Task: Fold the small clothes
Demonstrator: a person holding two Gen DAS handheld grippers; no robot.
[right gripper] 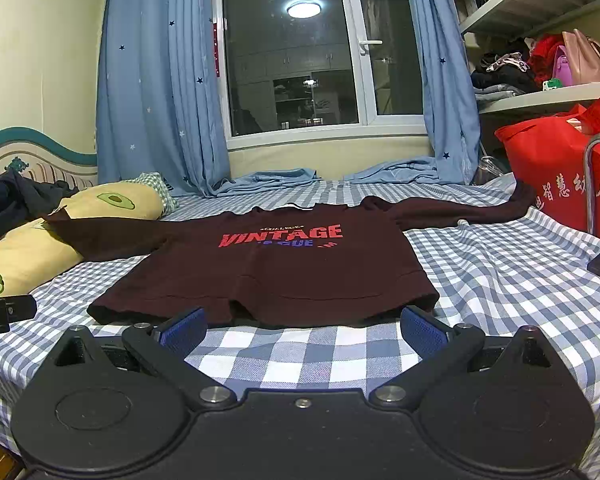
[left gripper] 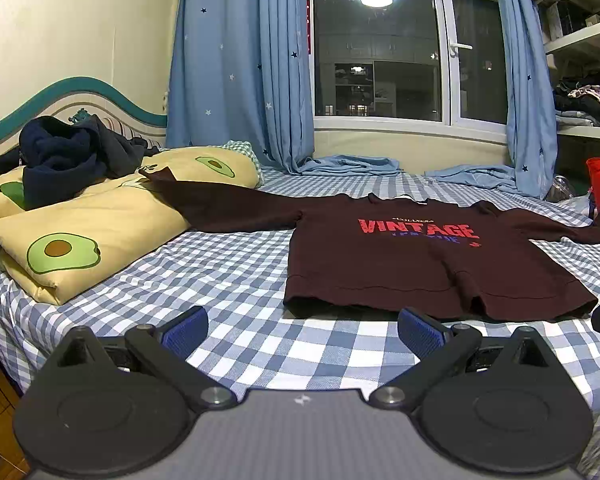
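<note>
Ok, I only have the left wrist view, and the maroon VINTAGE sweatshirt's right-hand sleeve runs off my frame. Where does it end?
Observer: The sleeve lies stretched out across the checked sheet. Its cuff ends right beside the red bag at the bed's edge.
Operator: Is the right claw on the hem yet?
Observer: No. The right claw stands wide open just in front of the sweatshirt, gripping nothing.
</note>
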